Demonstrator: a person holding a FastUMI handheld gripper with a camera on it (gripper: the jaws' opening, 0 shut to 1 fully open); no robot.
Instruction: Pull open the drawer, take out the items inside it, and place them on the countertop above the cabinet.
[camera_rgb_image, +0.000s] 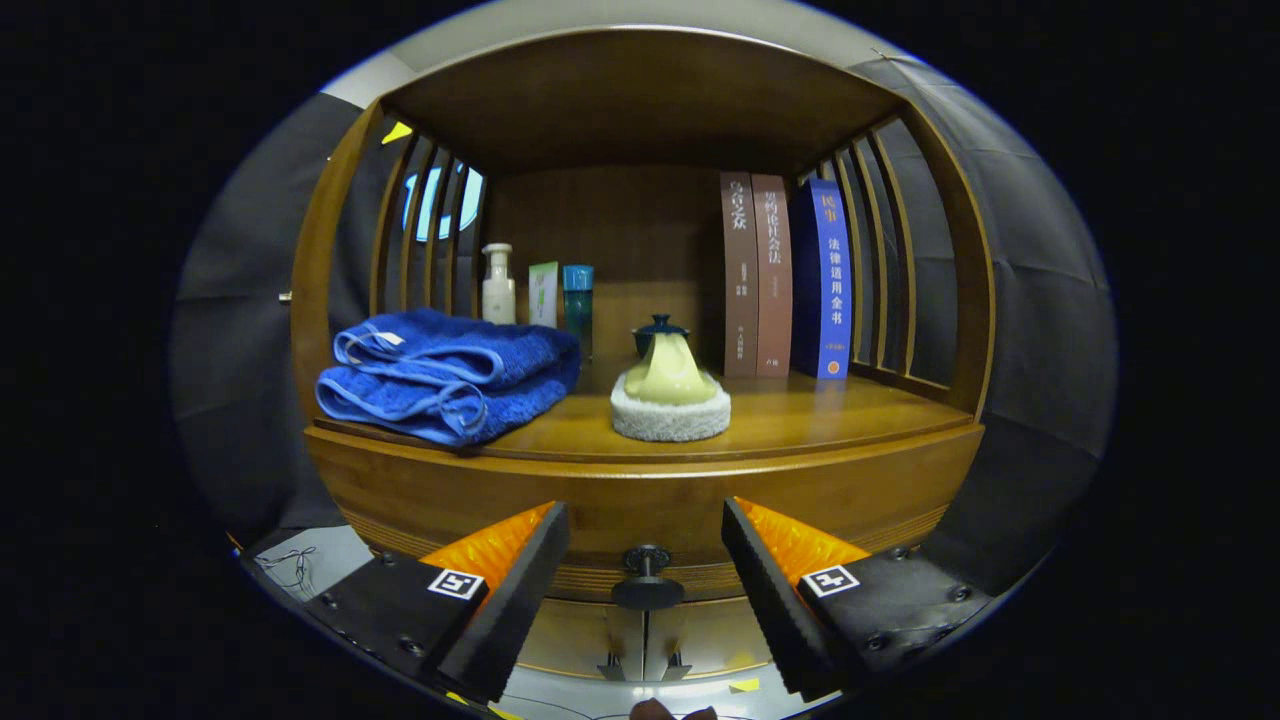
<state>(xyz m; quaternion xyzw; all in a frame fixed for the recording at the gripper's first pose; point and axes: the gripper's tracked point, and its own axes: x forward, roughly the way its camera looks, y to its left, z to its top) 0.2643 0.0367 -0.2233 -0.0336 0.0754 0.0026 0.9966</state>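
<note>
With your gripper spread wide around the drawer knob (touching neither side), closing off-centre could let the small knob slip out, leaving the drawer under the countertop shut.

Beyond the spread fingers, the dark round drawer knob sits between them. On the tabletop above, folded blue towels lie left of a yellow-green teapot, upright books behind right.

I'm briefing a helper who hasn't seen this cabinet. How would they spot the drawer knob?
Below the wooden countertop, the drawer front carries a small dark round knob. It sits between the open gripper fingers, the only dark fitting on that wood.
</note>
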